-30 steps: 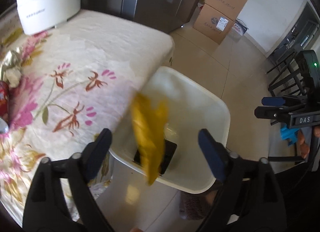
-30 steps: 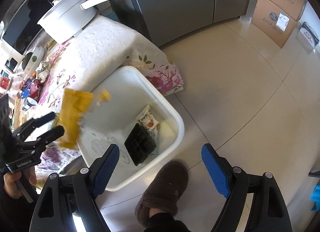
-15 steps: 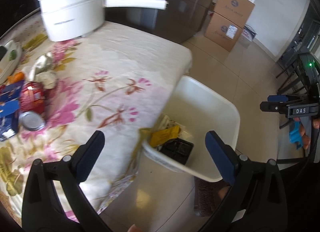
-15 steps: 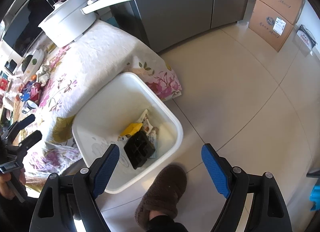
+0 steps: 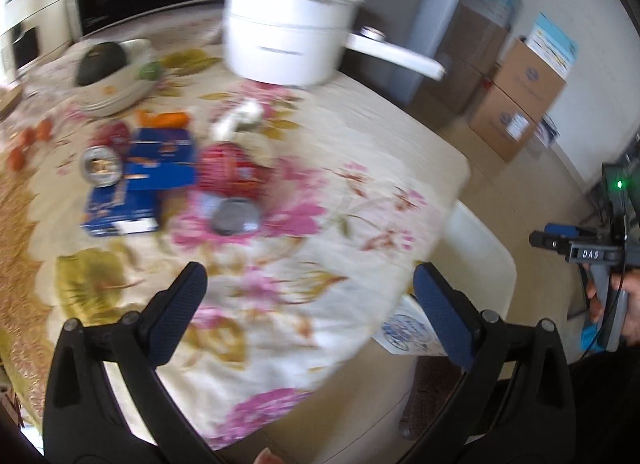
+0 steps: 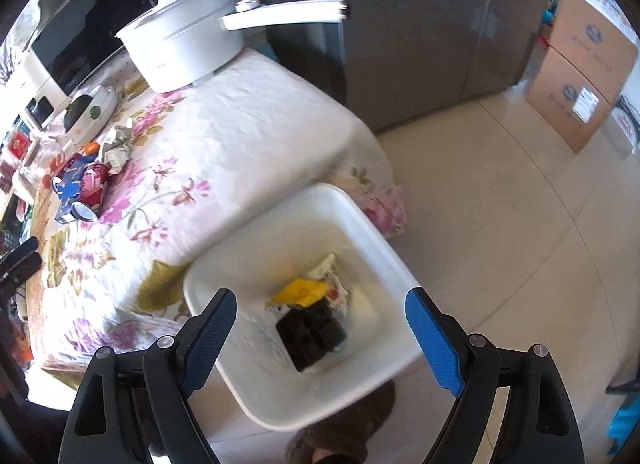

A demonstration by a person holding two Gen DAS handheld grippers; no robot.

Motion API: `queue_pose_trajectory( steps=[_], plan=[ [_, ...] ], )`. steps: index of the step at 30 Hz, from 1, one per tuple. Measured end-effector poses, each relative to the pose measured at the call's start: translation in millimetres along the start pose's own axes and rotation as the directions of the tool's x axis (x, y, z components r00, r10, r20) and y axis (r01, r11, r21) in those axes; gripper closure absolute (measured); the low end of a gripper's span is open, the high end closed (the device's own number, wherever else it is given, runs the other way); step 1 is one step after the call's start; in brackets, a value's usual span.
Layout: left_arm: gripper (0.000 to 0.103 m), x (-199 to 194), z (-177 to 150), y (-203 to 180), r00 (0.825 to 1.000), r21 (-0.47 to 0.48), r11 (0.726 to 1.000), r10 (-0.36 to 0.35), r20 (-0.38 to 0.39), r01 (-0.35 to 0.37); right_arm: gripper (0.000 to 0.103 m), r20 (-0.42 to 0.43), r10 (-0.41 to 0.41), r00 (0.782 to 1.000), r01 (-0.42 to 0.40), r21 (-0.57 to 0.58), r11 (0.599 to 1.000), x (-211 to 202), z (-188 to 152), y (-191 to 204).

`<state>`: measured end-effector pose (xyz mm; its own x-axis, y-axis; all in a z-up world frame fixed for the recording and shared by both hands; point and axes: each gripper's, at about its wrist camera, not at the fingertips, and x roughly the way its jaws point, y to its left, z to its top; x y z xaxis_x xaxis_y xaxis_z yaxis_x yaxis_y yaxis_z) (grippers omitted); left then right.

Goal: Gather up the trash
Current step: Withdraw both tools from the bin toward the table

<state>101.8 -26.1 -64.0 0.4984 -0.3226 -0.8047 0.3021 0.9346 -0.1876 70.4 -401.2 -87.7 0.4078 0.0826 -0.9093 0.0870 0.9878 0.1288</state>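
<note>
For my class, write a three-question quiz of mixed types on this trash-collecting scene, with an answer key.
1. True or false: the yellow wrapper lies inside the white plastic bin.
2. Multiple choice: the bin stands A) on the tabletop, B) on the tiled floor beside the floral-cloth table, C) on a chair.
3. Fill in: the crushed red can lies next to a flattened ____ carton.

Key
1. True; it rests by the black plastic tray.
2. B.
3. Blue. Both the left gripper and the right gripper are open and empty; the left one's jaws have just been opening, with nothing between them.
</note>
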Motion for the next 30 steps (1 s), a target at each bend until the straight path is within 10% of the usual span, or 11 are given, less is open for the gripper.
queue_pose_trajectory(
  steps=[30],
  plan=[
    [0.001,-14.3,-28.4,175.3,0.973,-0.266,0.941,0.176,-0.150,-0.211,0.015,-0.065,0.163,0.984,-0.174,-0.243,0.954,77.1,69.9,257.4]
  ],
)
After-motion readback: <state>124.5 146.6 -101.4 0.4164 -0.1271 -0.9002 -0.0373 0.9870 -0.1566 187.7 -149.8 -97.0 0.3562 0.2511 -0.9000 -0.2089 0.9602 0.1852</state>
